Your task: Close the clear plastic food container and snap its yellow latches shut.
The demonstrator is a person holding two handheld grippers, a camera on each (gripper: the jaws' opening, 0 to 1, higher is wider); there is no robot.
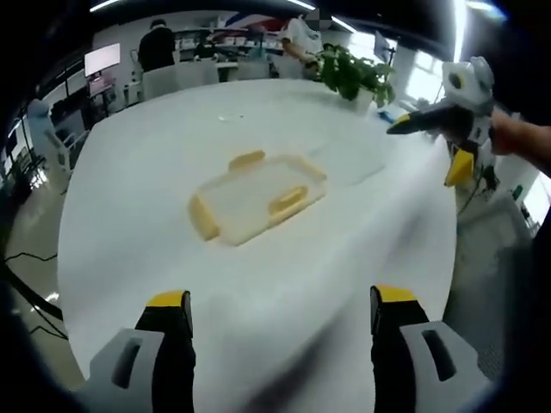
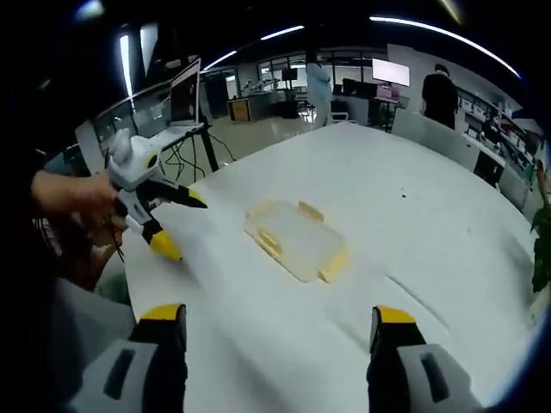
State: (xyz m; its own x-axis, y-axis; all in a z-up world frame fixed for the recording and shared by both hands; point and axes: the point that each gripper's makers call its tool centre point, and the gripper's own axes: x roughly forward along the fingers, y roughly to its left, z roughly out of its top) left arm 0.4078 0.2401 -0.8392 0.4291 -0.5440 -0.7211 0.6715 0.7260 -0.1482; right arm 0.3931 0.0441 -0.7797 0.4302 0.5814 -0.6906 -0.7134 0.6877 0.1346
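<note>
The clear plastic food container (image 1: pixel 258 196) (image 2: pixel 297 239) lies flat on the white table (image 1: pixel 258 284) (image 2: pixel 413 224), lid on top, with yellow latches (image 1: pixel 287 200) (image 2: pixel 335 263) along its edges; whether the latches are snapped down I cannot tell. Nothing touches the container. The left gripper (image 1: pixel 281 303) is held well short of the container with its jaws wide apart and nothing between them. In the right gripper view it comes in from the left, gripped by a hand (image 2: pixel 73 196), off the container's side, jaws apart. The right gripper (image 2: pixel 277 317) likewise sits back from the container, jaws spread and empty; in the left gripper view it hangs beyond the container to the right. A potted plant (image 1: pixel 353 76) stands past the container at the table's far edge
</note>
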